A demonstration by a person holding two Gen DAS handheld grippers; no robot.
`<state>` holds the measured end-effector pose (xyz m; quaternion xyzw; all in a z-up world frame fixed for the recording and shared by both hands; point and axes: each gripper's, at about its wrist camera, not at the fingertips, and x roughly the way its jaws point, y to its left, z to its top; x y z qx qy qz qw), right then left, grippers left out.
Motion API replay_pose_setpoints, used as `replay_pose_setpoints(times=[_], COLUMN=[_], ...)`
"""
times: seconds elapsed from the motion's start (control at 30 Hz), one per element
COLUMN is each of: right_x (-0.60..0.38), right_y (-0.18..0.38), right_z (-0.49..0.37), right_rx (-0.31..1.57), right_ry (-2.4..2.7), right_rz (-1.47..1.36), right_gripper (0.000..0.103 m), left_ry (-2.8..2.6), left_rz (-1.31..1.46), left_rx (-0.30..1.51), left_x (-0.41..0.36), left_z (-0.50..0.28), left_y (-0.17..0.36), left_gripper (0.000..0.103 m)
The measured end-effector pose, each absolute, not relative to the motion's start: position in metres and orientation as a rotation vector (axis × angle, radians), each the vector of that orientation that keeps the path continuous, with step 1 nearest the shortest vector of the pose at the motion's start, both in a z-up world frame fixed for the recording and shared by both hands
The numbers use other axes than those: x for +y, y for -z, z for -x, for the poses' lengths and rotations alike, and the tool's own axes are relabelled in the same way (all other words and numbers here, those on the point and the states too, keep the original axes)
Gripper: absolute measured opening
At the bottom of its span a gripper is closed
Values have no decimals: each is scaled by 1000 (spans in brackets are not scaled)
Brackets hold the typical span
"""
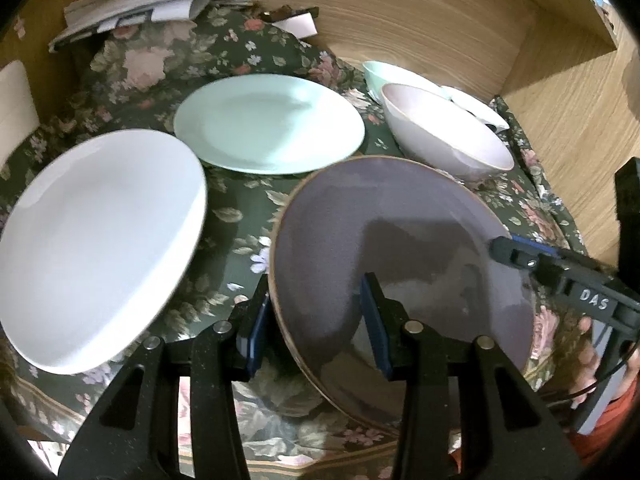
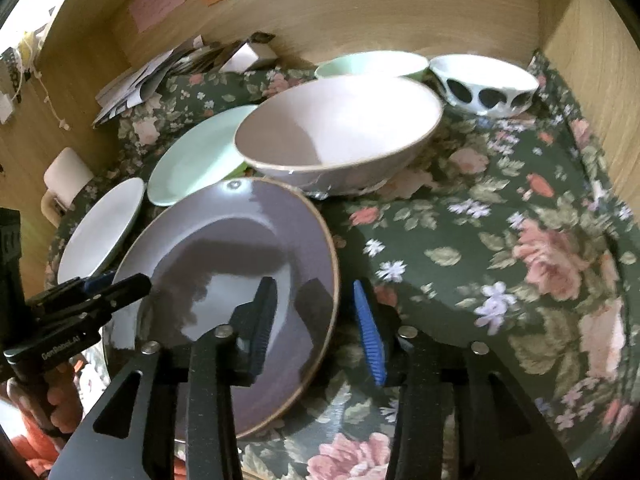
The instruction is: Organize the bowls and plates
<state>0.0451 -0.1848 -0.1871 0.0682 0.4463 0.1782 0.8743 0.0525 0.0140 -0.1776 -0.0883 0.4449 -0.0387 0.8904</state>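
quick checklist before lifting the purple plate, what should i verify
1. Left tongs straddle the purple plate rim, one finger outside, one over the plate: ok.
2. Right tongs straddle the opposite rim: ok.
3. Tongs shut on the rim: not ok, both are open with gaps showing.
4. Plate clear of the pink bowl: cannot tell, their edges meet in the right wrist view.
5. Mint plate and white plate free of anything stacked on them, as stacking spots: ok.
6. Floral cloth flat under the plate: cannot tell, hidden.
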Motion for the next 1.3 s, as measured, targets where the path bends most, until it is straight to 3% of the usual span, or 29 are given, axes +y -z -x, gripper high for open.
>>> replay_pose_setpoints(times=[0.13, 0.43, 0.53, 0.8, 0.9, 1.3], right_x=[-185, -156, -145, -107, -91, -28], right_y=[174, 142, 133, 121, 119, 127], right_z=[-42, -42, -45, -53, -57, -71], right_rx=[891, 789, 760, 730, 728, 776], right_ry=[-368, -436, -464, -564, -594, -700], right_rz=[-126, -66, -60, -41, -25, 69], right_gripper=[44, 49, 60, 64, 69, 70], left_ry=[67, 15, -22, -111, -145, -283], left_rz=[193, 201, 189, 181, 186, 250], left_rx=[911, 796, 754, 694, 687, 739], left_x=[20, 45, 54, 89, 103, 162], left_z=[-52, -45, -42, -31, -25, -12], left_y=[171, 138, 125, 105, 104, 125], left_gripper=[43, 60, 65, 77, 80, 81])
